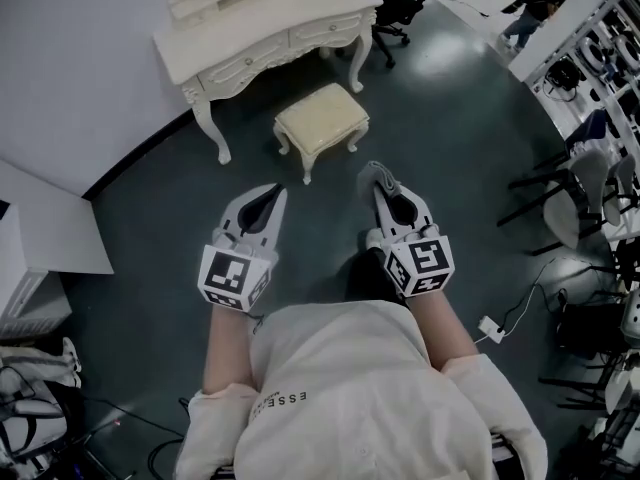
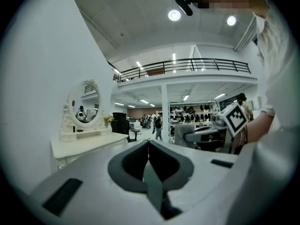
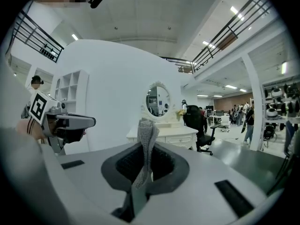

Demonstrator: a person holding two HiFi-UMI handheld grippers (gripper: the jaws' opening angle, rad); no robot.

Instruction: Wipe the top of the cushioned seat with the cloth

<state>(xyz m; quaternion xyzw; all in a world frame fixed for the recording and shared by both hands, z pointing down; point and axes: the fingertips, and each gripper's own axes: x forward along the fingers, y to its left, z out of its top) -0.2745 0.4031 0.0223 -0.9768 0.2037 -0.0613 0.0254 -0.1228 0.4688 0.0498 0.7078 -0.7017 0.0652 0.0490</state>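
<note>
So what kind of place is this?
Probably a big lab or workshop hall, not a home: a dressing table and stool stand alone, with office chairs and an upstairs railing.

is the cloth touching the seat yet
Apart. The head view shows the cloth, clamped in the right gripper, short of the cushioned seat, with bare floor between them.

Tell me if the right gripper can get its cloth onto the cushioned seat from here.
Probably yes: the right gripper, shut on the cloth, faces the cushioned seat with only floor between, though not yet touching it.
</note>
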